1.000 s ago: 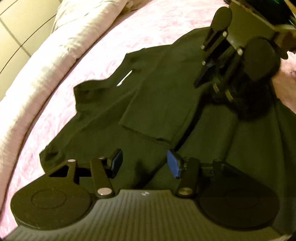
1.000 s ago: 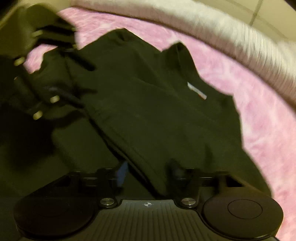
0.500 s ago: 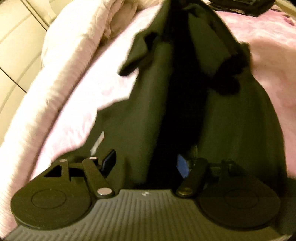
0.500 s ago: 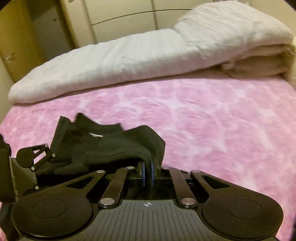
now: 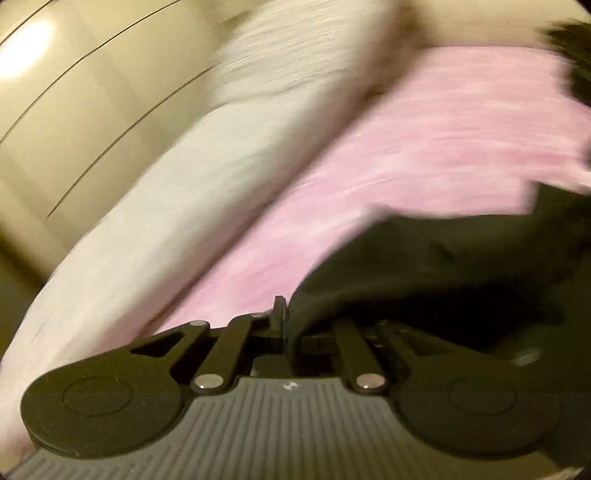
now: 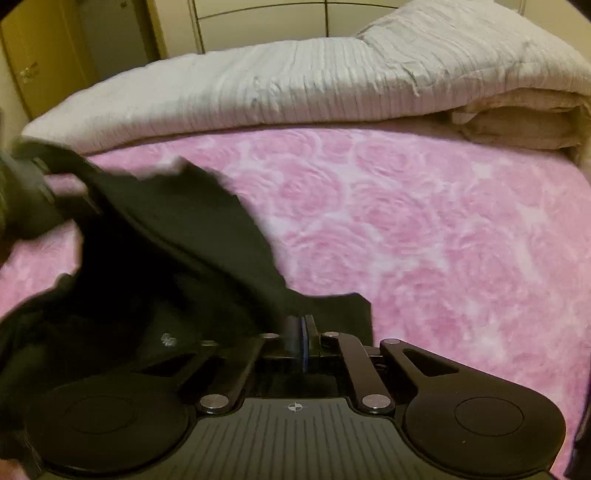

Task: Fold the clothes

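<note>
A dark green-black garment [image 6: 177, 251] hangs lifted above the pink bed, stretched between both grippers. My right gripper [image 6: 301, 328] is shut on one edge of it, the cloth draping to the left. In the left wrist view my left gripper [image 5: 286, 321] is shut on the garment [image 5: 443, 273], which spreads away to the right; this view is blurred by motion. The left gripper [image 6: 33, 195] also shows at the left edge of the right wrist view, holding the far end of the cloth.
A pink rose-patterned bedspread [image 6: 424, 236] covers the bed. A rolled white quilt [image 6: 295, 85] lies along the far side by the cream wardrobe doors [image 6: 258, 22]. Another dark item [image 5: 576, 55] sits at the top right of the left wrist view.
Both grippers closed on the garment and lifted it off the bed. The left gripper is now swinging fast, and the cloth has spread out between the two grippers.
</note>
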The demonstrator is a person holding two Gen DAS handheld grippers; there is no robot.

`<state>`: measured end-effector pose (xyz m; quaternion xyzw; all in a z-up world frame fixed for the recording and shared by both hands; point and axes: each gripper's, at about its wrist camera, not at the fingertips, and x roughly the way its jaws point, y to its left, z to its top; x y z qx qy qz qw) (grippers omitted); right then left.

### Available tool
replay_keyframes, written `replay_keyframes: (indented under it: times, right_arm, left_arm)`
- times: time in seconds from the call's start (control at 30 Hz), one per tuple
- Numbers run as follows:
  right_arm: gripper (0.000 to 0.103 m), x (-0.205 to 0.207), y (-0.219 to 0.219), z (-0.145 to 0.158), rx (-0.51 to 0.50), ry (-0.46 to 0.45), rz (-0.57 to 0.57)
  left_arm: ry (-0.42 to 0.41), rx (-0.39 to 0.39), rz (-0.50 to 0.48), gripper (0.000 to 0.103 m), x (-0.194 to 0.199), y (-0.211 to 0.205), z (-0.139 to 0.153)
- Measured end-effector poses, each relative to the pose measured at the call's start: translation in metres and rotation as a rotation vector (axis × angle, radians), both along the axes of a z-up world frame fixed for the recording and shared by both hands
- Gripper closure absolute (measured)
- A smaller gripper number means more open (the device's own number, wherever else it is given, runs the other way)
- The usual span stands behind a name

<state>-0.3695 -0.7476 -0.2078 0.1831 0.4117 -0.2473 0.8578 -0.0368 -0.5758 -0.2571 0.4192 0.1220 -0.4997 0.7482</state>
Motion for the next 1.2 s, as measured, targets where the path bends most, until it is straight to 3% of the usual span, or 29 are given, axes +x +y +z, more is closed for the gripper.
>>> replay_keyframes:
  times: [0.17, 0.23, 0.3, 0.37, 0.47, 0.5, 0.67, 0.77, 0.8, 0.83, 0.87, 0.97, 1.03, 1.17, 1.2]
  right_arm:
    - [0.1, 0.004, -0.008, -0.003, 0.001, -0.015, -0.102]
    - [0.1, 0.014, -0.003, -0.001, -0.008, -0.017, -0.088]
    - [0.1, 0.028, 0.005, 0.0, -0.018, -0.023, -0.05]
    - [0.091, 0.051, 0.023, -0.003, -0.031, -0.006, 0.037]
    - [0.049, 0.087, 0.054, -0.018, -0.046, 0.046, 0.165]
    - [0.046, 0.099, 0.065, -0.024, -0.048, 0.056, 0.211]
    - [0.044, 0.149, 0.113, -0.059, -0.118, 0.151, 0.415]
    - [0.045, 0.167, 0.131, -0.088, -0.173, 0.244, 0.515]
    - [0.067, 0.168, 0.132, -0.095, -0.172, 0.259, 0.525]
    - [0.089, 0.163, 0.126, -0.092, -0.176, 0.25, 0.494]
    - [0.103, 0.157, 0.118, -0.087, -0.184, 0.236, 0.45]
    - [0.103, 0.124, 0.083, -0.058, -0.212, 0.193, 0.248]
    - [0.103, 0.086, 0.043, -0.034, -0.223, 0.174, 0.03]
    - [0.102, -0.025, -0.032, 0.003, -0.224, 0.19, -0.5]
    - [0.102, -0.048, -0.042, 0.005, -0.204, 0.221, -0.595]
  left_arm:
    - [-0.184, 0.033, 0.357, 0.097, 0.141, 0.089, 0.041]
    - [-0.178, 0.093, 0.484, 0.077, 0.189, 0.13, 0.046]
    - [-0.16, 0.171, 0.577, 0.073, 0.215, 0.165, 0.036]
    - [-0.114, 0.217, 0.668, 0.073, 0.231, 0.191, 0.018]
    - [0.029, 0.246, 0.808, 0.069, 0.25, 0.222, -0.02]
    - [0.064, 0.227, 0.83, 0.069, 0.255, 0.227, -0.025]
    - [0.215, 0.101, 0.907, 0.068, 0.275, 0.241, -0.039]
    - [0.305, 0.024, 0.951, 0.059, 0.288, 0.25, -0.048]
    - [0.335, -0.002, 0.965, 0.058, 0.292, 0.253, -0.051]
    - [0.366, -0.028, 0.979, 0.057, 0.296, 0.256, -0.054]
    - [0.395, -0.062, 1.001, 0.055, 0.299, 0.262, -0.051]
    - [0.482, -0.173, 1.074, 0.048, 0.309, 0.28, -0.041]
    - [0.541, -0.249, 1.121, 0.046, 0.315, 0.293, -0.034]
    - [0.684, -0.407, 1.347, 0.046, 0.326, 0.328, -0.039]
    - [0.657, -0.381, 1.32, 0.045, 0.318, 0.323, -0.039]
